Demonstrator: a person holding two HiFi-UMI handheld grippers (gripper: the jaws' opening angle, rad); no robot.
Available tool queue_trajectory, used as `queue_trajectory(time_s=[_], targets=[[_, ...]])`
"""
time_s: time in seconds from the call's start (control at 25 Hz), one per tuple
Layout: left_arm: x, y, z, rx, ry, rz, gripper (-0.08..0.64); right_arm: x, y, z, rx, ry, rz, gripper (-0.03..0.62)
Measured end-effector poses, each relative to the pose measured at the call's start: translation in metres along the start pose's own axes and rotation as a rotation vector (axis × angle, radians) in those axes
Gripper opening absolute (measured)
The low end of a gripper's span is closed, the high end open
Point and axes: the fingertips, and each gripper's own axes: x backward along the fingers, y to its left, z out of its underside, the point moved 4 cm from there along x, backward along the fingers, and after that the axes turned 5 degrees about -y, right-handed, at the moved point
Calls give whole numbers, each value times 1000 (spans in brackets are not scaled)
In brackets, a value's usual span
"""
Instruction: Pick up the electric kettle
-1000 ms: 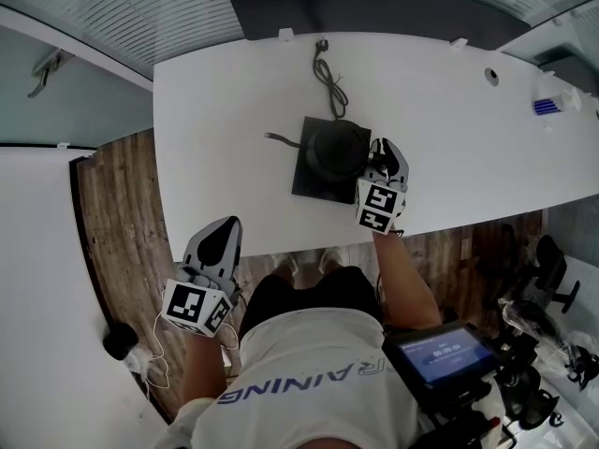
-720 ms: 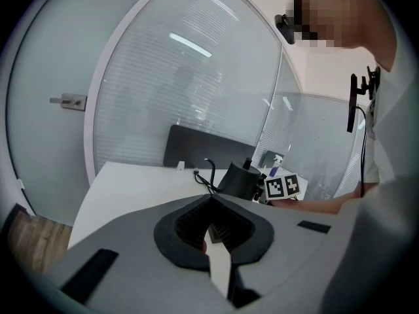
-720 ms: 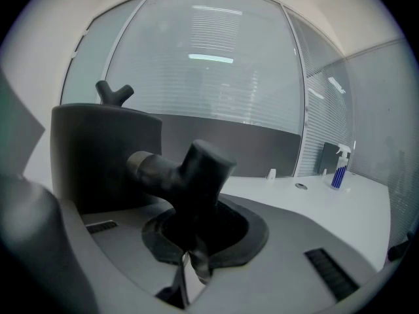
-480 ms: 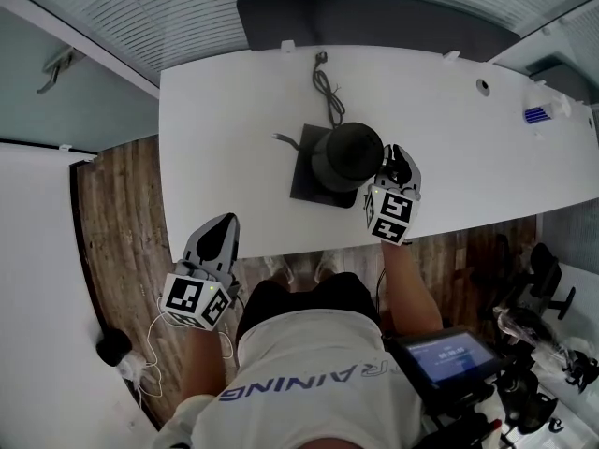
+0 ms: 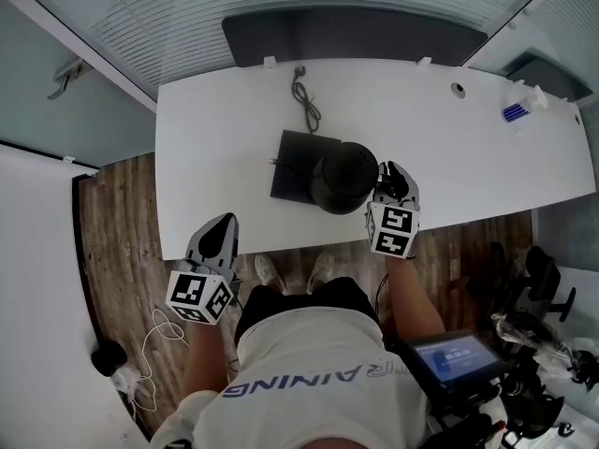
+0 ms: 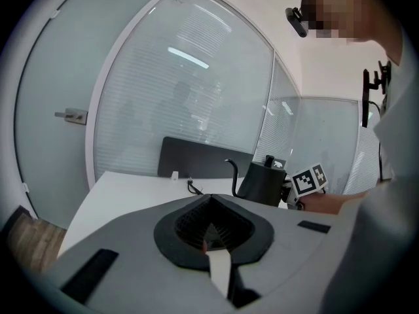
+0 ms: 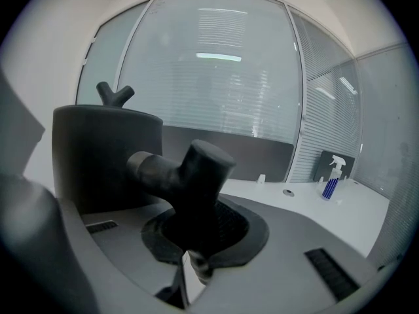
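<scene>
We are gripping the electric kettle by its handle.

Head view: our right tool (image 5: 390, 174) is sitting at the right side of the kettle (image 5: 343, 178), mid-frame, over the right edge of its black base (image 5: 292, 162) on the white table (image 5: 215, 129); our left tool (image 5: 219, 230) is hanging lower left, off the table. Left gripper view: its jaws are meeting, empty. Right gripper view: the jaws are clamping the handle (image 7: 193, 178).

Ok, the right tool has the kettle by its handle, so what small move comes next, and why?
Probably lift straight up, kettle level. The right tool is shut on the handle, and the kettle overlaps the right edge of its black base, so a vertical rise should clear it cleanly. The left tool hangs shut, off the table.
</scene>
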Motion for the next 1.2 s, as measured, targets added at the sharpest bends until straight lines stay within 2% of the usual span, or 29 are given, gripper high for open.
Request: queue_trajectory(time_s=[0.28,0.44,0.64,0.88,1.2], targets=[[14,-41,-6,-37,-33,-22,14,46,-30,6,35,9,-60,39],[16,-46,-13,-60,-49,-12,12,68,-37,5,62,-5,-52,40],[24,-48,-19,-74,-72,21,12,102,-37,-1,50,-20,-32,40],[57,-36,-15,-93,-75,55,14,141,-13,-12,15,-36,-33,40],[120,-14,-2,-58,-99,60,12,193,42,-15,5,-45,-56,40]])
